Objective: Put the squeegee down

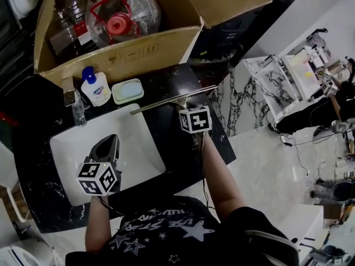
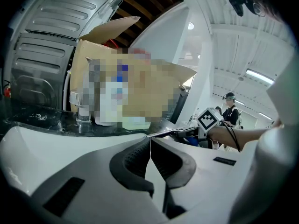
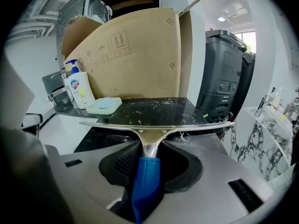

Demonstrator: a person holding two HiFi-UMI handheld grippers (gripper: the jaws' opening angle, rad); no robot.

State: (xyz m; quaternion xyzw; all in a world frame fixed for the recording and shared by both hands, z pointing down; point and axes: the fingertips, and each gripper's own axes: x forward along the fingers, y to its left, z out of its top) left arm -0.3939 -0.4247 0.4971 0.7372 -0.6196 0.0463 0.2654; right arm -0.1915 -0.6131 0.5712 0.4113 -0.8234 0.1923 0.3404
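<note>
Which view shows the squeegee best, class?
The right gripper view: the squeegee fills the centre, blue handle gripped by the right tool. The head view shows its blade from above; the left gripper view, a distant sliver.

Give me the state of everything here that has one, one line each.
squeegee: held by its blue handle, blade level
right hand-held gripper: shut on the squeegee
left hand-held gripper: shut, empty
cardboard box: flaps open
pump bottle: upright

I see blue-handled silver squeegee (image 3: pixel 145 171), black white-veined tabletop (image 3: pixel 154 107), white sink (image 1: pixel 141 146), brown cardboard box (image 3: pixel 140 55), pale green soap dish (image 3: pixel 105 105)
</note>
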